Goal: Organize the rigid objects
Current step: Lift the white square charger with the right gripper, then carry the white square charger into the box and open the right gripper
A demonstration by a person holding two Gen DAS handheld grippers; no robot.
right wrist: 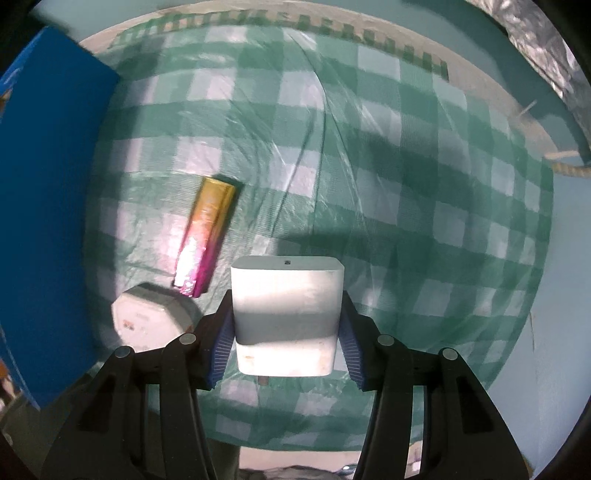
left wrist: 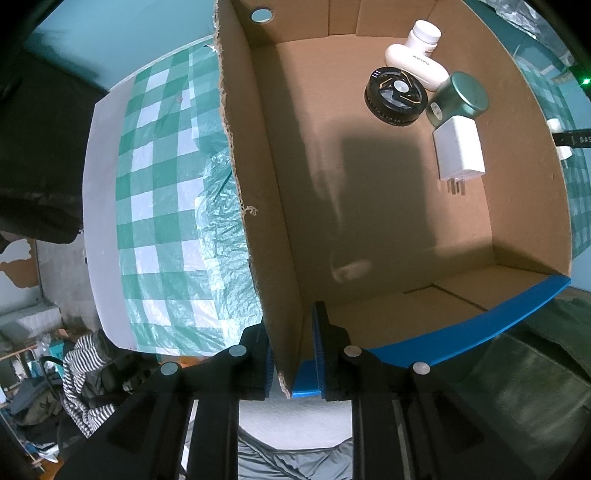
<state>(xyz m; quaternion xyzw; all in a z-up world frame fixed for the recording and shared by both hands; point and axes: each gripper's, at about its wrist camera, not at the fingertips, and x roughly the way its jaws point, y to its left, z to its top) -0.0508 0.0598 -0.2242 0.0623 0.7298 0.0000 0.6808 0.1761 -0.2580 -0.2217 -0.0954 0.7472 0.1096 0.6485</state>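
My left gripper [left wrist: 291, 354] is shut on the near wall of an open cardboard box [left wrist: 280, 229] with a blue outside. Inside the box lie a white bottle [left wrist: 424, 35], a white case [left wrist: 415, 66], a black round lid [left wrist: 396, 96], a green tin [left wrist: 460, 99] and a white charger [left wrist: 460, 151]. My right gripper [right wrist: 284, 339] is shut on a white charger block [right wrist: 286, 314] and holds it above the checked cloth. A gold-to-pink bar [right wrist: 207, 236] and a white octagonal object [right wrist: 151, 319] lie on the cloth to its left.
A green and white checked cloth [right wrist: 406, 184] covers the table. The blue outer side of the box [right wrist: 44, 206] stands at the left of the right wrist view. Clothes and clutter [left wrist: 74, 373] lie beyond the table edge.
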